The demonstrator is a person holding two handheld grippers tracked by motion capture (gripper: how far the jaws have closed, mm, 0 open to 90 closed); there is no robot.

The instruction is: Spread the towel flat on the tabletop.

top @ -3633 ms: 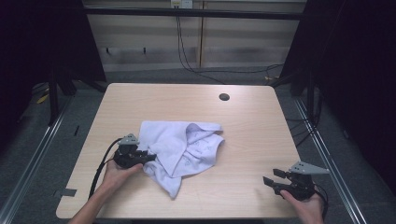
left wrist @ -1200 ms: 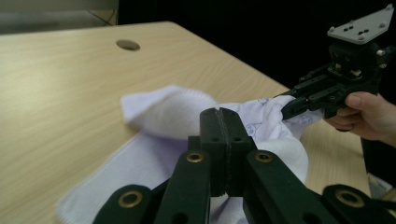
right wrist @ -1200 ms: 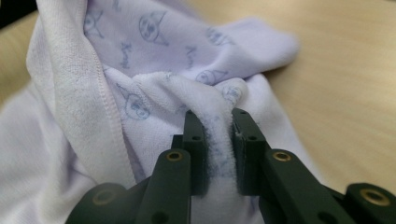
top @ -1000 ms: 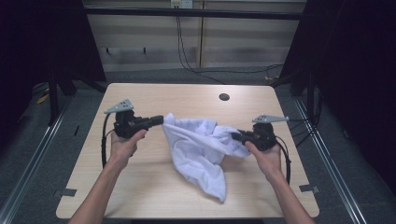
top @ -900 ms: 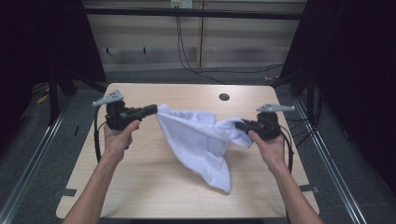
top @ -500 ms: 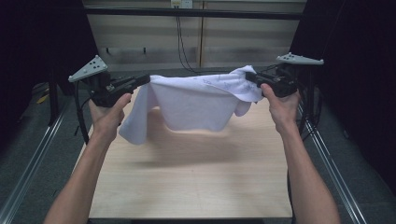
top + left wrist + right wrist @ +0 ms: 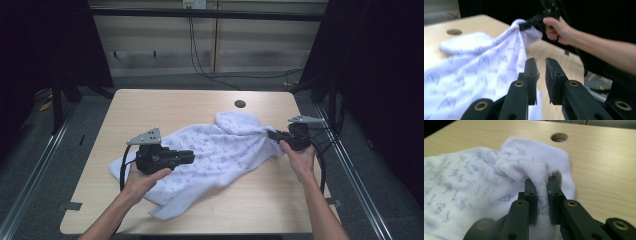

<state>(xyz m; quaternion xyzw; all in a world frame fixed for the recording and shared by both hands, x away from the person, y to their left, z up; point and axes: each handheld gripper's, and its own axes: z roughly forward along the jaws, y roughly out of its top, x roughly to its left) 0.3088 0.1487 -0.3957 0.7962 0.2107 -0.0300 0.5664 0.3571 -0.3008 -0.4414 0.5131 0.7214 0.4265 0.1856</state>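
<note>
White towel [image 7: 215,155] now lies flat; left tool [image 7: 540,75] just released it.

Right gripper [image 7: 541,195]: two black jaws clamped on a bunched fold of the white terry towel with pale blue printed motifs [image 7: 469,182]. The pinched fold rises between the jaws and curls over their tips. The rest of the towel spreads leftward, lying on the light wood-grain counter [image 7: 604,170]. Round hole [image 7: 559,137] in the counter beyond the towel's far edge.

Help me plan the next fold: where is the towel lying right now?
In the high view the towel lies spread across the table's middle, its right corner pinched in the right gripper and the left gripper over its left part.
</note>
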